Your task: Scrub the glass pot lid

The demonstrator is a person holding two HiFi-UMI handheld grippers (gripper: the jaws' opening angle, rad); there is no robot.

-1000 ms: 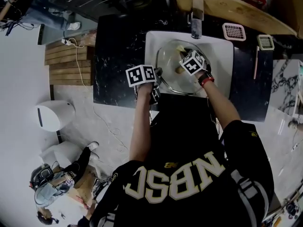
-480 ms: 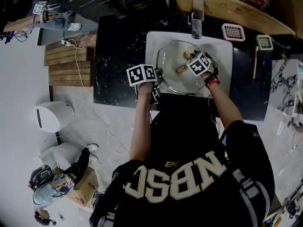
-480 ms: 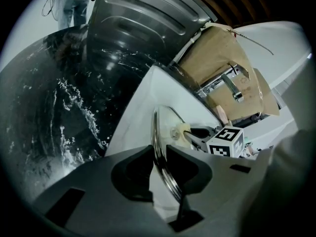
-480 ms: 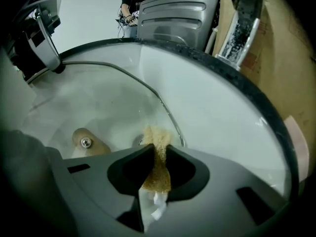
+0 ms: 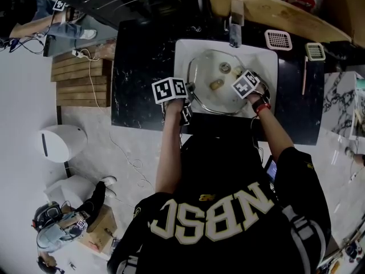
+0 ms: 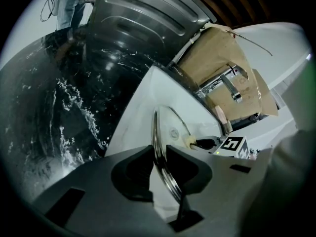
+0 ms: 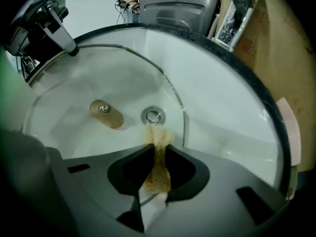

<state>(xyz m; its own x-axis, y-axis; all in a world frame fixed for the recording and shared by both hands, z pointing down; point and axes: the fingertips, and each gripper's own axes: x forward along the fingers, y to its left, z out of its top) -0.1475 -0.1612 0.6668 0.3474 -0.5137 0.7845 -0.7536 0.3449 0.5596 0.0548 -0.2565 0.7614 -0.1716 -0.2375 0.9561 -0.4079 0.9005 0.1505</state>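
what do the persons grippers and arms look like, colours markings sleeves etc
The left gripper and right gripper have matte grey bodies with curved black jaw pads. Each carries a white cube with black square markers, one on the left and one on the right. The person wears a black short-sleeved jersey with cream lettering and a red band on the right wrist.

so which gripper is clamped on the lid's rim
The left gripper: its jaws pinch the metal rim of the glass pot lid. The right gripper grips a tan scrubber instead.
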